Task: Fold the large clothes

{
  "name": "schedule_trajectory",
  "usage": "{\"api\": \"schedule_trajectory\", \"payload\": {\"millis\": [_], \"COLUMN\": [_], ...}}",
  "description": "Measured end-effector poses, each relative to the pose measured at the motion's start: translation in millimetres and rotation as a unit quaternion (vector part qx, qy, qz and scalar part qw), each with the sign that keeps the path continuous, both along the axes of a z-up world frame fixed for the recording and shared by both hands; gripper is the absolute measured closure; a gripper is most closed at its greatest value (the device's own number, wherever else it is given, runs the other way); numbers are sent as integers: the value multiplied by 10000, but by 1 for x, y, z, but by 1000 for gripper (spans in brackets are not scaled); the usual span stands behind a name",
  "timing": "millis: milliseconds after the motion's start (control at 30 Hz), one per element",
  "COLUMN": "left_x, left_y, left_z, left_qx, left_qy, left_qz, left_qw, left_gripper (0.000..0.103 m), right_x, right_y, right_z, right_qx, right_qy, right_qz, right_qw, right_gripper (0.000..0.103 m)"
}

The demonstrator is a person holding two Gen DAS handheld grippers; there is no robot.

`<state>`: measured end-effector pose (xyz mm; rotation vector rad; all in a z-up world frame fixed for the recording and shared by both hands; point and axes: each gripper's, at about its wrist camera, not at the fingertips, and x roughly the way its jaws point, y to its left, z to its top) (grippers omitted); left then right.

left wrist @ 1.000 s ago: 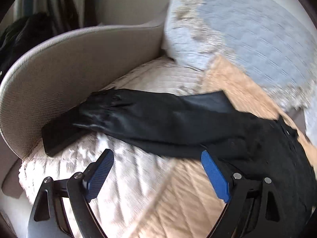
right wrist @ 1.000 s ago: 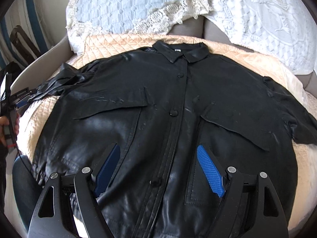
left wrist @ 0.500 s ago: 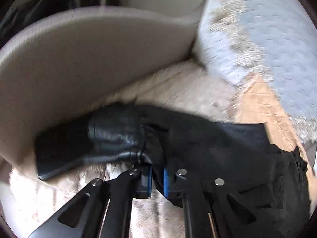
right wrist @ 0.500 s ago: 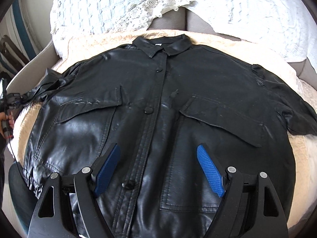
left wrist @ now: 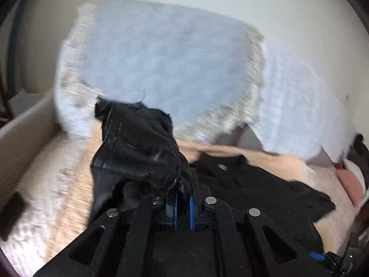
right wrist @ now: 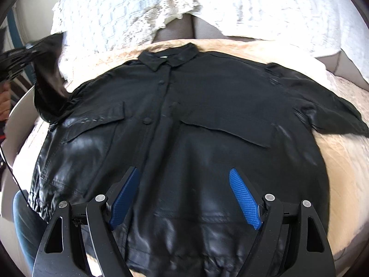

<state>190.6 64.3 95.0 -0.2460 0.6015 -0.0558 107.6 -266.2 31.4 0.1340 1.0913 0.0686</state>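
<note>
A black leather-look jacket (right wrist: 196,120) lies front up and spread out on a beige quilted sofa cover (right wrist: 346,173), collar toward the backrest. My left gripper (left wrist: 182,198) is shut on the jacket's left sleeve cuff (left wrist: 138,147) and holds it lifted above the seat; the raised sleeve (right wrist: 46,80) also shows at the far left of the right wrist view. My right gripper (right wrist: 184,196) is open and empty, hovering over the jacket's lower front. The jacket body (left wrist: 265,189) lies to the right in the left wrist view.
Pale blue and white lace-edged cushions (left wrist: 166,64) lean on the sofa back (right wrist: 184,27). A grey armrest (left wrist: 18,133) bounds the left side. A dark flat object (left wrist: 13,212) lies on the seat at the left. A person's jeans-clad leg (right wrist: 25,226) is at lower left.
My left gripper closed on the sleeve cuff and lifted it up off the seat, swinging toward the jacket body. My right gripper stayed open and moved slightly over the jacket.
</note>
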Motion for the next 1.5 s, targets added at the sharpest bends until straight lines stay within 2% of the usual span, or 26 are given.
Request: {"api": "schedule_trajectory", "payload": {"millis": [67, 100, 200, 267, 367, 467, 533, 600, 733, 833, 900, 967, 1067, 1167, 1233, 1333, 1500], "left_x": [21, 31, 43, 28, 2, -5, -6, 9, 22, 28, 24, 23, 24, 27, 32, 31, -1], "left_y": [-38, -58, -97, -108, -106, -72, -41, -11, 33, 49, 47, 41, 35, 35, 29, 23, 13], "left_z": [-22, -38, -76, -83, -73, -63, -64, -80, -119, -152, -161, -162, -164, -167, -166, -158, -130], "left_qx": [-152, -218, -455, -630, -653, -707, -463, -288, -277, -614, -563, -369, -212, -75, 76, 279, 90], "left_qy": [348, 584, 1254, 1311, 1102, 842, 773, 948, 1396, 1712, 1656, 1595, 1553, 1516, 1532, 1615, 1410], "left_qz": [-449, -629, -1120, -1414, -1669, -1463, -1027, -611, -46, 80, 50, -18, -116, -116, -121, -84, -232], "left_qw": [9983, 9961, 9847, 9792, 9776, 9831, 9906, 9932, 9898, 9833, 9846, 9865, 9876, 9883, 9881, 9864, 9897], "left_gripper": [93, 88, 84, 79, 66, 47, 47, 46, 46, 47, 46, 43, 38, 35, 34, 34, 34], "right_x": [-6, -9, -16, -19, -18, -10, -1, 11, 47, 80, 100, 121, 147, 168, 170, 152, 84], "right_y": [-8, -12, -23, -28, -31, -27, -18, -7, 18, 38, 51, 64, 82, 89, 84, 74, 20], "right_z": [2, 2, 4, 5, 0, -6, -8, -10, -13, -16, -21, -30, -50, -83, -83, -63, -36], "right_qx": [-22, -37, -60, -55, -13, 11, 85, 168, 313, 590, 684, 684, 663, 505, 634, 404, 453], "right_qy": [20, 40, 95, 112, 190, 240, 199, 169, 24, -139, -167, -109, 21, 472, 439, 370, 205], "right_qz": [-89, -142, -289, -351, -411, -472, -452, -388, -195, 41, 178, 294, 531, 685, 687, 651, 330], "right_qw": [10000, 9999, 9995, 9993, 9990, 9986, 9987, 9990, 9993, 9982, 9974, 9972, 9964, 9953, 9947, 9964, 9982], "right_gripper": [23, 23, 23, 23, 23, 23, 23, 23, 23, 23, 30, 45, 63, 67, 69, 69, 68]}}
